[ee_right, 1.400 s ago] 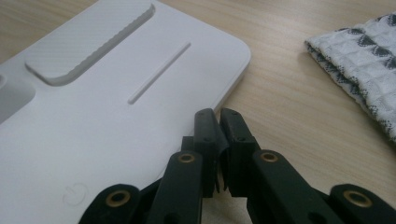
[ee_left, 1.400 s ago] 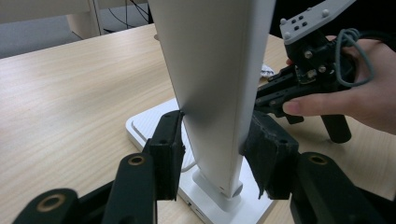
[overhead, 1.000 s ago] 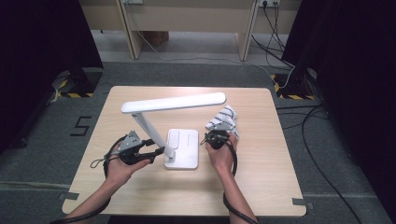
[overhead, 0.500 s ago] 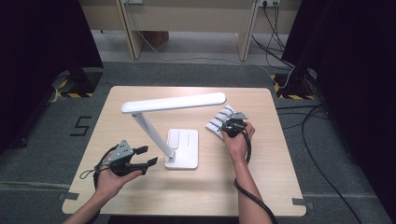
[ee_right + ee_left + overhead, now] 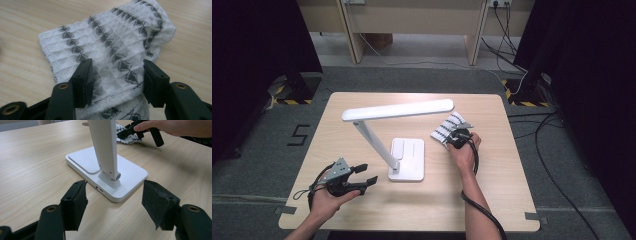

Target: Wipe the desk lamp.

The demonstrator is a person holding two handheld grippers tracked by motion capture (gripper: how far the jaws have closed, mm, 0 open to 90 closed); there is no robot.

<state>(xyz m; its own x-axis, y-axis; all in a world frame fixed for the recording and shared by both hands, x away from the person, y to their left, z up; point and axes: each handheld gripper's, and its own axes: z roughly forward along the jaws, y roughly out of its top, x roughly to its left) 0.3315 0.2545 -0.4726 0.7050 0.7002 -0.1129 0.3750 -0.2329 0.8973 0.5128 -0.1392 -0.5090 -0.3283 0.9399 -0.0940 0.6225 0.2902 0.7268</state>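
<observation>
High view: my right gripper (image 5: pixel 457 134) rests over the striped cloth (image 5: pixel 445 127), which lies on the table (image 5: pixel 492 200) just right of the lamp (image 5: pixel 404 159). Right gripper view: its jaws, which have just been closing, straddle a raised fold without yet clamping it. My left gripper (image 5: pixel 362 173), released and empty, hovers near the lamp's base.

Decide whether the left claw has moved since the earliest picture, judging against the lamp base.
Yes. The left claw has drawn back from the lamp base, toward the table's near left edge.
</observation>
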